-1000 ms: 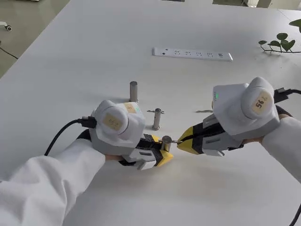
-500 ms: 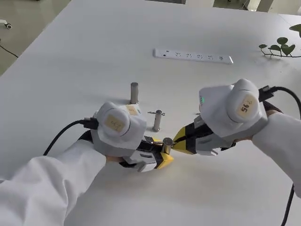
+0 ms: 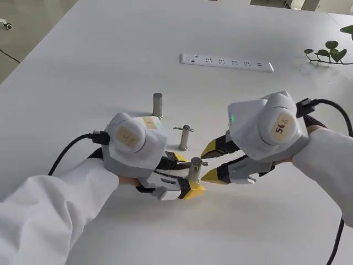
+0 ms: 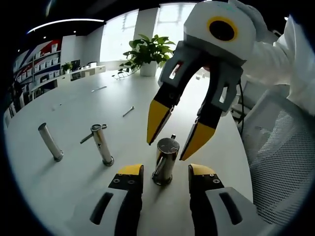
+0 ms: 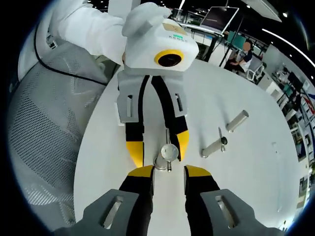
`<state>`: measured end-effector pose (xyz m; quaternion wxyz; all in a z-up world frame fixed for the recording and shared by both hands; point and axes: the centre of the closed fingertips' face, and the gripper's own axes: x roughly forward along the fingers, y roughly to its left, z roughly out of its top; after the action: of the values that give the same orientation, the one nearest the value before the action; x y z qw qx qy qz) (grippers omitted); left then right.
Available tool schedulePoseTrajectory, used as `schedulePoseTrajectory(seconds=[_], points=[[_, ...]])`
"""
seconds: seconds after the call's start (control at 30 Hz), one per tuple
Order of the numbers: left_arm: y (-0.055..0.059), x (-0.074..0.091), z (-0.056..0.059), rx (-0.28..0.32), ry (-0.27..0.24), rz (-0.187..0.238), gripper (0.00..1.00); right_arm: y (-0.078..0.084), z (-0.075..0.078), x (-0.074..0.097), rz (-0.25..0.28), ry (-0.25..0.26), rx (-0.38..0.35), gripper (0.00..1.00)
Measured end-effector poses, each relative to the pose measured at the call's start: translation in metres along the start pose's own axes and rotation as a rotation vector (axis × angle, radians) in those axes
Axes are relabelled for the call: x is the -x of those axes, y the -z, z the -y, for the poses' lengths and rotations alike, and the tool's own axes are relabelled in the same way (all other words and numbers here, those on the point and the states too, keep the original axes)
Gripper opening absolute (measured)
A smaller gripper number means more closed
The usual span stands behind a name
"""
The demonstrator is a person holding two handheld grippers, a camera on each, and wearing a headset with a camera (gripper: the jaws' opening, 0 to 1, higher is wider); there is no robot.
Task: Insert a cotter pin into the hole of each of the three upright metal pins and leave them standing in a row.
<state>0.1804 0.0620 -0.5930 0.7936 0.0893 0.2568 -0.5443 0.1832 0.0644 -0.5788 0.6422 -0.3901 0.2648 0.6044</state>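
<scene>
The near metal pin [image 3: 193,169] stands upright on the counter [image 3: 110,66], cotter pin [image 3: 202,163] through its head – left gripper [image 3: 188,175] fingers bracket it with narrow gaps, right gripper [image 3: 208,163] fingers spread wide beside it.

A white table [image 3: 99,49] spreads wide, with a white power strip [image 3: 226,62] lying flat at its far side, well apart from a leafy sprig [image 3: 328,52] at the right edge. In the left gripper view a potted plant [image 4: 150,51] stands by bright windows [image 4: 112,44] — a mesh chair [image 4: 280,147] sits just beside the table.
</scene>
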Motion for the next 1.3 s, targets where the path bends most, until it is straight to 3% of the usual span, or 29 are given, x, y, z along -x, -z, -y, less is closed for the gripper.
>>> schedulePoseTrajectory(seconds=[0.2,0.27,0.37,0.53,0.63,0.83,1.13,1.3], points=[[0.003,0.016,0.001,0.034,0.034,0.027,0.55,-0.011,0.001,0.000,0.073,-0.002,-0.075,0.22],[0.003,0.020,0.001,0.041,0.039,0.036,0.65,-0.014,-0.001,0.000,0.092,-0.011,-0.091,0.22],[0.000,0.027,0.004,0.047,0.052,0.054,0.79,-0.016,-0.002,-0.002,0.102,-0.018,-0.109,0.23],[-0.003,0.034,0.004,0.075,0.052,0.087,0.89,-0.017,-0.002,-0.005,0.125,-0.027,-0.152,0.22],[-0.003,0.035,0.009,0.051,0.071,0.085,0.99,-0.018,-0.004,-0.006,0.130,-0.033,-0.160,0.20],[0.002,0.037,0.008,0.053,0.064,0.070,0.99,-0.020,-0.003,-0.008,0.138,-0.036,-0.178,0.19],[0.005,0.040,0.005,0.064,0.051,0.056,0.99,-0.022,-0.004,-0.012,0.146,-0.049,-0.181,0.09],[0.008,0.043,0.003,0.071,0.042,0.044,0.97,-0.021,-0.003,-0.012,0.151,-0.080,-0.203,0.09]])
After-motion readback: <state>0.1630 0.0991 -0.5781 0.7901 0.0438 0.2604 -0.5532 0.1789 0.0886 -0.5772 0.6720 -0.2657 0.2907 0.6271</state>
